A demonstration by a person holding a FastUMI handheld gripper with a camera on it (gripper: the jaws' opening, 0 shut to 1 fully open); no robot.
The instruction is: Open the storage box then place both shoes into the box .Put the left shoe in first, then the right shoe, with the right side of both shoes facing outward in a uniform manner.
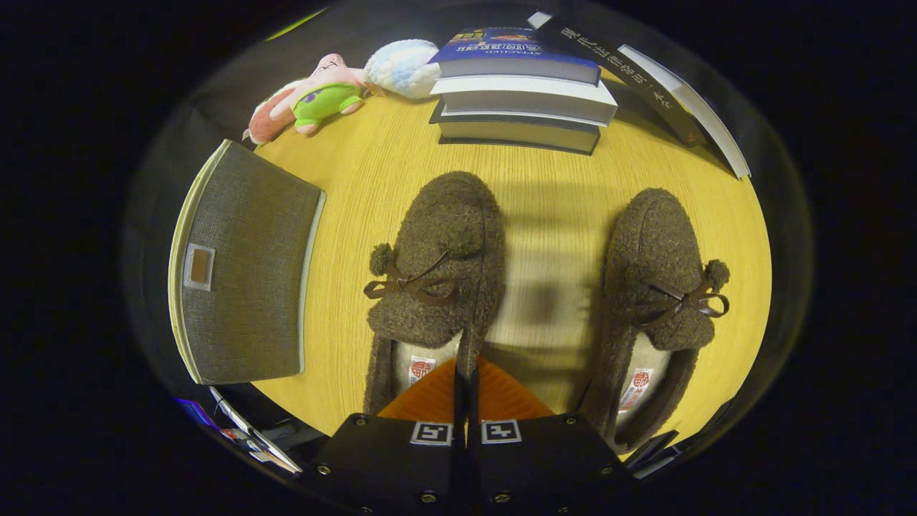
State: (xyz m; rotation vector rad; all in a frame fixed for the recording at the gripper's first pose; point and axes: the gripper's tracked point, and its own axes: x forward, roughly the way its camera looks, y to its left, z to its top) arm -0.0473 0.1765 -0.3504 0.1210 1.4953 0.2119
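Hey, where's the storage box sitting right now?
In the gripper view, the storage box sits closed on the table, left of the left shoe and below the plush toy.

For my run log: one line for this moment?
tongs: shut on left shoe wall | right shoe: on table | storage box: closed

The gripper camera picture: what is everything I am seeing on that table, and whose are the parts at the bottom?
Shoes: two, brown and fluffy with bows; left shoe just ahead of the fingers, right shoe beside it.
Storage box: one, grey fabric, lid shut, beside the left shoe.
Books: a stack of three, beyond the shoes, with one more book leaning next to it.
Soft toys: two, a pink and green one and a pale fluffy one, beyond the box.
Table: one, yellow wood.
Gripper: one, fingers closed together on the left shoe's heel rim.
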